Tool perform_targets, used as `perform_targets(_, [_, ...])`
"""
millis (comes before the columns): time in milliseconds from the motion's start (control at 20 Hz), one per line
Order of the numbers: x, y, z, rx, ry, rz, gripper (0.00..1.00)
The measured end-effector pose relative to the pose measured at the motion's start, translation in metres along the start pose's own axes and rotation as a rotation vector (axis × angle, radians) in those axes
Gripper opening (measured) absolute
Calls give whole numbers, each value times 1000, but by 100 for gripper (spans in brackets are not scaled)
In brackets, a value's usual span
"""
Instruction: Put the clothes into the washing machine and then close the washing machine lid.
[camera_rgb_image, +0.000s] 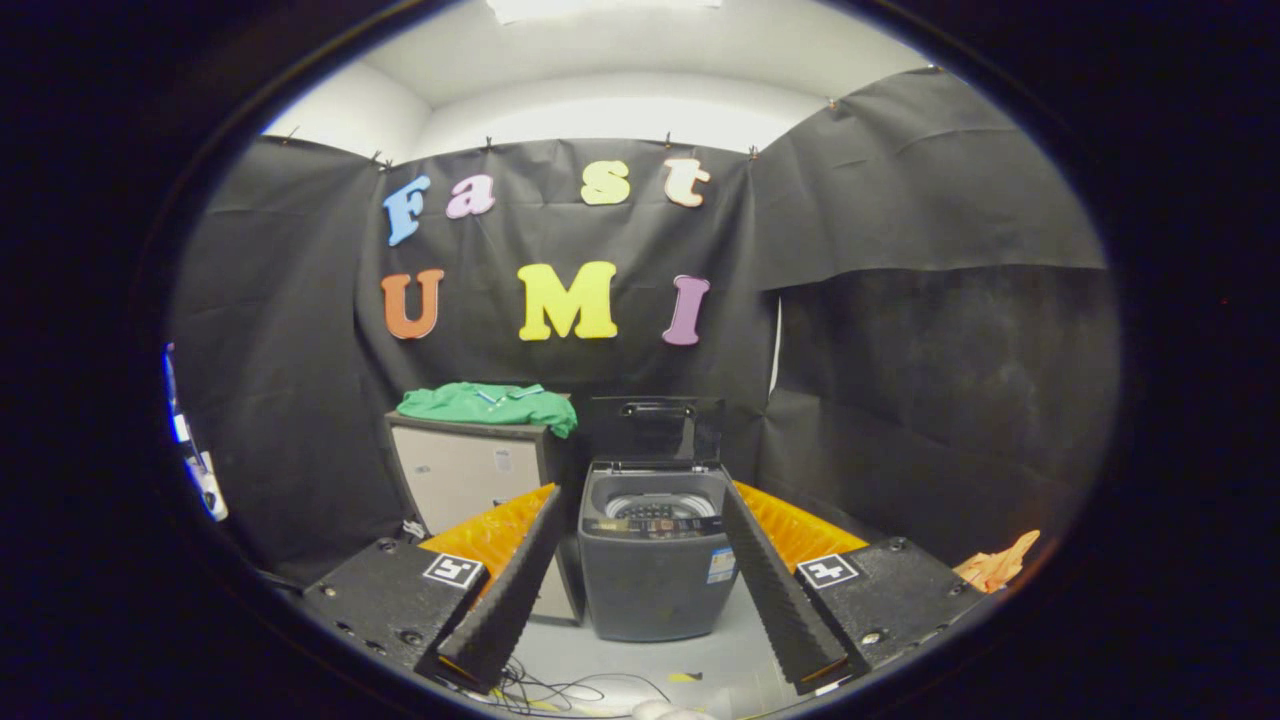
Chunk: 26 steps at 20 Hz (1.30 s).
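Fingers (520, 590) spread wide, holding nothing, gripper (640, 640) aimed at the washing machine (655, 590) standing beyond and between them. Lid (655, 430) up, drum open. Green clothes (490, 405) lying on a cabinet (465, 475) beyond the left finger, just beside the machine, well apart from the tips. Judged barely started: clothes yet to be grasped, carried over, dropped in; lid yet to be shut.

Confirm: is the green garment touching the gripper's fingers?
Apart. Gripper view: the green garment lies on the beige cabinet, well beyond the open, empty fingers.
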<state>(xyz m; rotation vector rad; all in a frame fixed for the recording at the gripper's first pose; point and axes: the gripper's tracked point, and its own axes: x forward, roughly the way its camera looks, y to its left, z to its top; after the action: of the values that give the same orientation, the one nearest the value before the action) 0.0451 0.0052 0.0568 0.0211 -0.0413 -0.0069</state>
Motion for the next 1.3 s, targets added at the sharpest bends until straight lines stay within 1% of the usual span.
perform_targets(100, [18, 1, 18, -3, -6, -7, 99])
perform_targets(350, [81, 27, 68, 18, -34, 27, 99])
perform_targets(500, [135, 52, 89, 25, -25, 54, 99])
perform_targets(750, [235, 115, 119, 33, -14, 137, 99])
perform_targets(850, [277, 139, 122, 31, 13, 158, 99])
perform_targets(1050, [345, 197, 121, 63, 85, 219, 99])
perform_targets(1300, [419, 257, 98, 62, 166, 253, 99])
